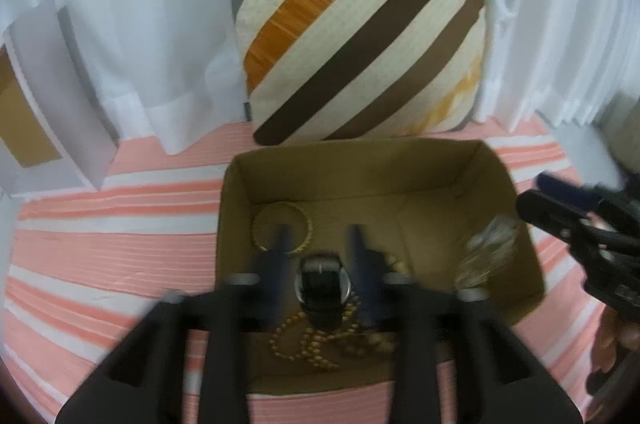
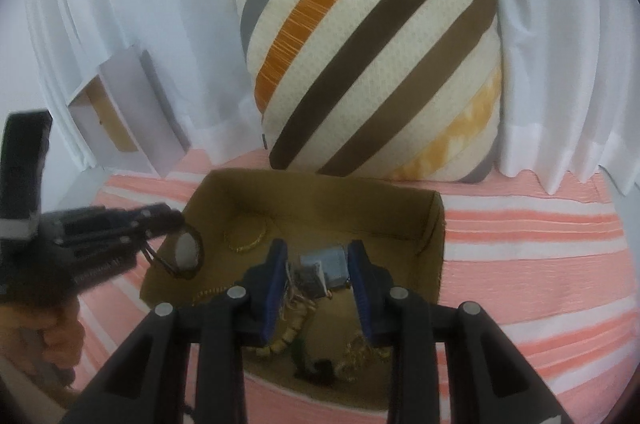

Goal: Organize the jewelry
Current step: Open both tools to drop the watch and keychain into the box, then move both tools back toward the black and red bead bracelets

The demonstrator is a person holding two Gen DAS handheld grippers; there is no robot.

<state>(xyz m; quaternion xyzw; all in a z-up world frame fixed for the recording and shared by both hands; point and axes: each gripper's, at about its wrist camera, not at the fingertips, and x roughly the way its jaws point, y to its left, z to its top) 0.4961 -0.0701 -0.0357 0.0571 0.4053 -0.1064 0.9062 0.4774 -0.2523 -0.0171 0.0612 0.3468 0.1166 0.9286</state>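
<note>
An open cardboard box (image 1: 520,224) lies on the striped bed and shows in the right wrist view (image 2: 434,220) too. My left gripper (image 1: 322,236) is shut on a black-strapped wristwatch (image 1: 323,284) and holds it over the box; in the right wrist view the watch (image 2: 187,248) hangs from it. My right gripper (image 2: 316,252) is shut on a clear packet of small jewelry (image 2: 320,268), seen blurred in the left wrist view (image 1: 486,252). In the box lie a gold bangle (image 1: 282,226), a gold bead necklace (image 1: 316,340) and other gold pieces (image 2: 356,356).
A striped cushion (image 1: 360,23) leans on the white curtain (image 1: 140,23) behind the box. A white box lid with brown inside (image 1: 44,111) stands at the left. The pink and white striped bedspread (image 2: 540,264) surrounds the box.
</note>
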